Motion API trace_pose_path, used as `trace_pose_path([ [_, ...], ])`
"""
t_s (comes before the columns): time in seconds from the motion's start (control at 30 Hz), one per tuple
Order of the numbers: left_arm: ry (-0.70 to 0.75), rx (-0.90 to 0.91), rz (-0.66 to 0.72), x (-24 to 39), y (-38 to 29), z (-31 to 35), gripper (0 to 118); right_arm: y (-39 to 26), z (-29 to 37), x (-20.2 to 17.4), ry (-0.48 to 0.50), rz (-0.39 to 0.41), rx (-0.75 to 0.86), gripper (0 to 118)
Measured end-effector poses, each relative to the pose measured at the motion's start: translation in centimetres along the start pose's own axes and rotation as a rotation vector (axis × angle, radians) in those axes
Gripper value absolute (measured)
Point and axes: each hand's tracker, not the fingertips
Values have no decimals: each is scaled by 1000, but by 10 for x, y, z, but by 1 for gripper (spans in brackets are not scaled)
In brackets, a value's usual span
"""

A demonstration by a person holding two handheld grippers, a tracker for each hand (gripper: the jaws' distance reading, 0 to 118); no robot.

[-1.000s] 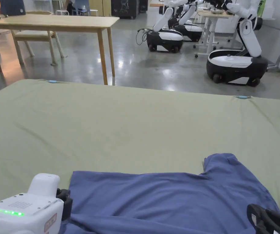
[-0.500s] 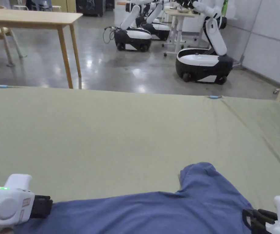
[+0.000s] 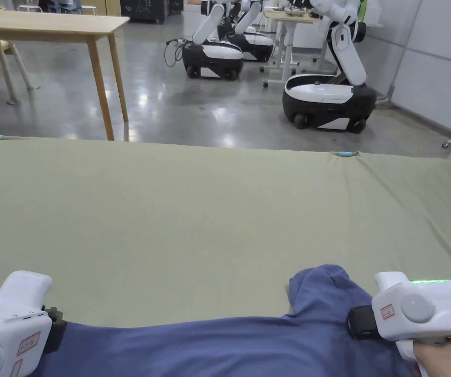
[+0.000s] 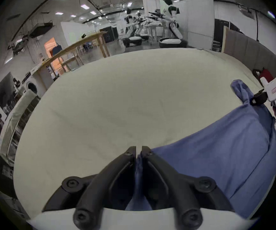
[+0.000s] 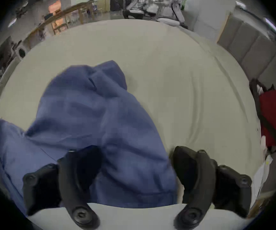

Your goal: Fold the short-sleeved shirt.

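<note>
Lying rumpled on the green sheet (image 3: 209, 216), the blue shirt (image 4: 216, 152) is pinched by the left gripper (image 4: 138, 152); right gripper (image 5: 136, 157) fingers spread.

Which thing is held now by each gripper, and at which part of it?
The left gripper is shut on the blue shirt, pinching its edge at the end away from the sleeve. The right gripper is open over the sleeve end, holding nothing.

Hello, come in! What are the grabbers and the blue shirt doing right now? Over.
Left gripper shut on shirt. Right gripper open over shirt. Nothing blocking on green sheet.
</note>
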Motion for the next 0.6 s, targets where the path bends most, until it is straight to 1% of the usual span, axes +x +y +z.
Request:
trace_pose_path([
  [0.03,-2,-1,-1,1,0,0,5,-1,7,-5,27,22,15,67],
  [0.07,-5,-3,-1,3,1,0,5,-6,9,-7,11,40,49,67],
  [0.1,-9,-2,0,0,0,-4,5,-8,14,-9,-14,61,73,40],
  [0.13,-8,-4,4,1,0,-4,5,-9,16,-8,-22,65,75,17],
  [0.17,-11,-3,8,1,0,-4,5,-10,20,-4,22,53,82,3],
  [0.2,-24,7,20,-1,0,-2,5,-13,21,2,84,15,82,3],
  [0.23,-35,13,31,-2,0,2,5,-15,29,5,128,-3,90,3],
  [0.27,-37,42,44,-2,0,13,5,-18,41,6,116,-3,120,3],
  [0.3,-39,65,42,-1,-1,25,5,-23,58,7,90,20,185,3],
  [0.37,-31,111,47,-2,-5,51,5,-36,93,12,126,39,247,3],
  [0.5,-43,238,101,-8,-27,121,5,-82,176,17,143,91,406,3],
  [0.53,-61,255,112,-9,-36,138,5,-97,193,19,158,91,437,3],
  [0.57,-68,261,123,-10,-47,154,5,-112,209,22,189,100,457,3],
  [0.6,-75,267,125,-11,-60,169,5,-131,224,22,183,100,457,3],
])
